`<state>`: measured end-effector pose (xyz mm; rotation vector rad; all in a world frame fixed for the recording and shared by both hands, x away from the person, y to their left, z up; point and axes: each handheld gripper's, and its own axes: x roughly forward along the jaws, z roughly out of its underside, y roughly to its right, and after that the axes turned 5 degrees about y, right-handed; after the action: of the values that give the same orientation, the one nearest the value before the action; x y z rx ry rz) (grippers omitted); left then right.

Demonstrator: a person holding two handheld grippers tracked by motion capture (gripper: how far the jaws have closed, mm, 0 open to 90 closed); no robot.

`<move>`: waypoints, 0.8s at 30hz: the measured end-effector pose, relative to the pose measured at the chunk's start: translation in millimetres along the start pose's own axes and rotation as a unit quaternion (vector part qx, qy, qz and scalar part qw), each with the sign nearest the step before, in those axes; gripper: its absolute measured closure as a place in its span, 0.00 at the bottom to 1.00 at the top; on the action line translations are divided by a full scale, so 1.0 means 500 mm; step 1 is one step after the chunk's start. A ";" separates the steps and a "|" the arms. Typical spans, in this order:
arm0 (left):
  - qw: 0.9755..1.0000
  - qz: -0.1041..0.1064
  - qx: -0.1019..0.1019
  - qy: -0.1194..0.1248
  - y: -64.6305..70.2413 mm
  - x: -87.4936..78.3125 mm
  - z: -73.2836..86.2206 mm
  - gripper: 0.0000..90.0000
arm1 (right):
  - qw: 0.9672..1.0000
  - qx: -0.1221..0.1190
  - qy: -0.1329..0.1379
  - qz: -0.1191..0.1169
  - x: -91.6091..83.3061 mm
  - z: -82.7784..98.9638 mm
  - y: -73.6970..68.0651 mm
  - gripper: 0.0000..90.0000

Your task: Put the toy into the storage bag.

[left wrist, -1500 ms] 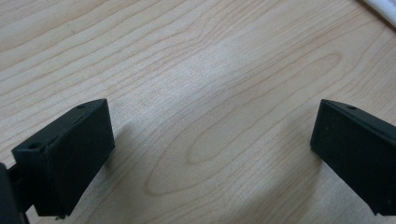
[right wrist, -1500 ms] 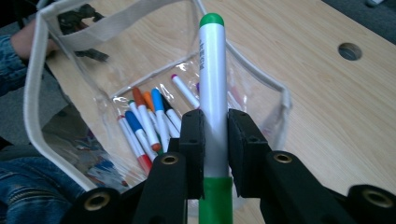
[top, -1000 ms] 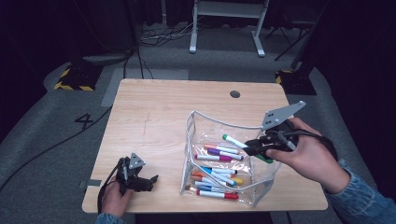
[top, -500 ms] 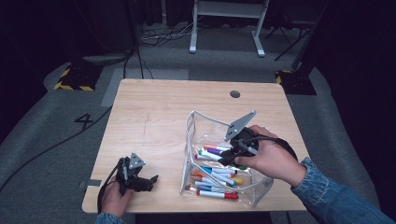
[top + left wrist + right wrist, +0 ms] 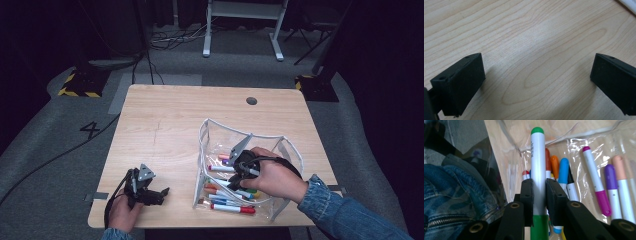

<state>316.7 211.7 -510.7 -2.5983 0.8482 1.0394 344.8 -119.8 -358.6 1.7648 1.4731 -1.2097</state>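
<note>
The green marker [image 5: 538, 170] is clamped in the right tongs [image 5: 539, 195] inside the clear pouch [image 5: 210, 131] near the bench's [image 5: 175, 115] front right corner, above other markers [image 5: 596, 182]. The left tongs [image 5: 536, 82] rest spread near the front left corner.

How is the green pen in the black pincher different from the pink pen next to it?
The green marker is clamped between the right gripper's jaws, above the pile; the pink marker lies loose on the bottom of the clear pouch. The green marker has a green cap and end; the pink marker has a pink cap and end. The green marker looks bigger, being nearer the camera. Both have white barrels.
</note>
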 end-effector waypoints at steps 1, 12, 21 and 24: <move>1.000 0.000 0.000 0.000 0.000 0.000 0.000 0.00 | 1.000 -0.001 -0.005 -0.001 0.004 0.001 0.000 0.85; 1.000 0.000 0.000 0.000 0.000 0.000 0.000 0.00 | 0.999 -0.016 -0.046 -0.017 0.039 0.000 -0.004 0.85; 1.000 0.000 0.000 0.000 0.000 0.000 0.000 0.00 | 0.997 -0.012 -0.061 -0.035 0.055 0.004 -0.002 0.85; 1.000 0.000 0.000 0.000 0.000 0.000 0.000 0.00 | 0.997 -0.011 -0.065 -0.037 0.058 0.006 -0.001 0.81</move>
<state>316.7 211.7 -510.7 -2.5985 0.8491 1.0401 343.3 -108.3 -385.2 1.5984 1.4818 -1.3136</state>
